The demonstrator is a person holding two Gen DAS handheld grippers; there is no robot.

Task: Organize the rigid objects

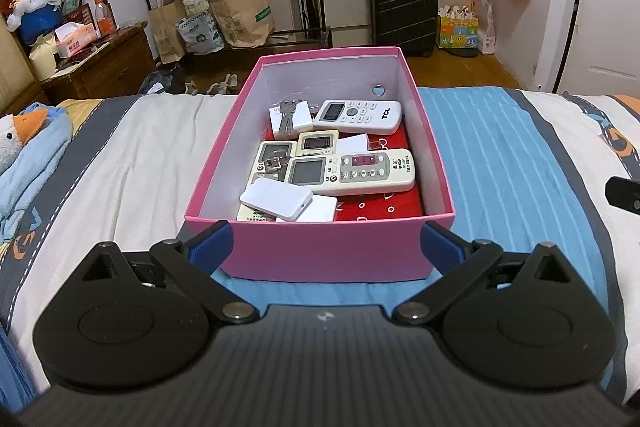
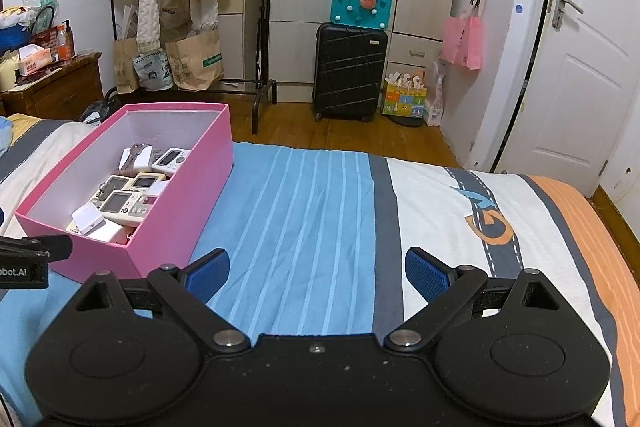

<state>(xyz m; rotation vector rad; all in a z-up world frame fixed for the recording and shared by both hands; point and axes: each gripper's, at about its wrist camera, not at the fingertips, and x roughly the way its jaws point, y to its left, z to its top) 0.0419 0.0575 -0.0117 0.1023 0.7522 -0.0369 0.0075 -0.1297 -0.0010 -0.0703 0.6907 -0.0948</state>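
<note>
On the striped blue-and-white bedspread point(image 2: 312, 211), an open pink cardboard box point(image 1: 320, 251) holds white remote controls point(image 1: 356, 115), keys and small white cases.
Left gripper point(image 1: 324, 239) and right gripper point(image 2: 316, 273) both gape empty; a careless nudge from the left fingers, close beside the box's near wall, could shove it.

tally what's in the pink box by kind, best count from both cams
Inside the pink box, as far as visible:
Remote controls: 5 (one mostly buried at the near wall)
Key bunches: 2
White boxes or cases: 4
Red cloth under everything: 1
Total: 12
</note>
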